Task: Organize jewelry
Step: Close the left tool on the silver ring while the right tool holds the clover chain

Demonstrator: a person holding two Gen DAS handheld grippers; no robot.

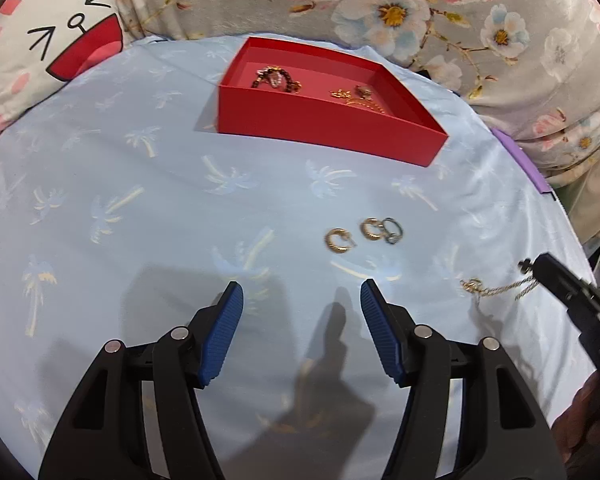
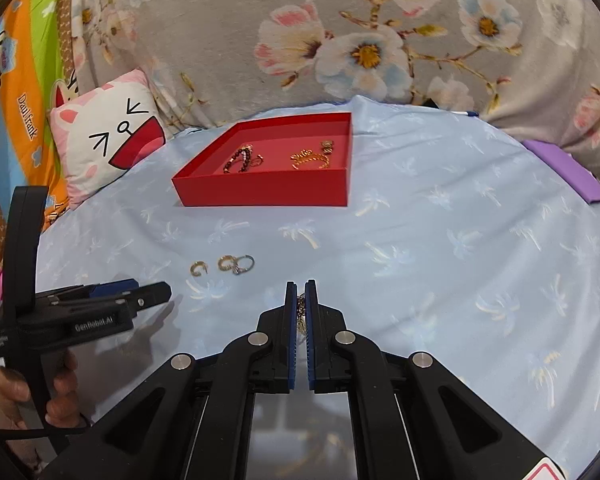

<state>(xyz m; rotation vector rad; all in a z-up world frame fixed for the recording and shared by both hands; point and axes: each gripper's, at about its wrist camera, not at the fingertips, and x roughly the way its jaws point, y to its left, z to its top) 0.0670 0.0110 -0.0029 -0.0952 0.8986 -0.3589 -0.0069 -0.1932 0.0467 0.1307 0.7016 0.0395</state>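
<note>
Fingers of the right gripper (image 2: 300,286) are pressed together on a thin gold chain (image 1: 496,289) near the bed's front edge, while the left gripper (image 1: 302,292) hovers beside it, spread and empty. Three hoop earrings (image 1: 364,234) lie loose mid-bed. Judging by this, the pickup step is underway; next comes carrying the chain to the red box (image 2: 268,192) toward the far edge.

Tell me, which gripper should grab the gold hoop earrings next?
Probably the left gripper. It is open, and the hoop earrings lie just ahead of its fingers. The right gripper is shut on a chain.
</note>
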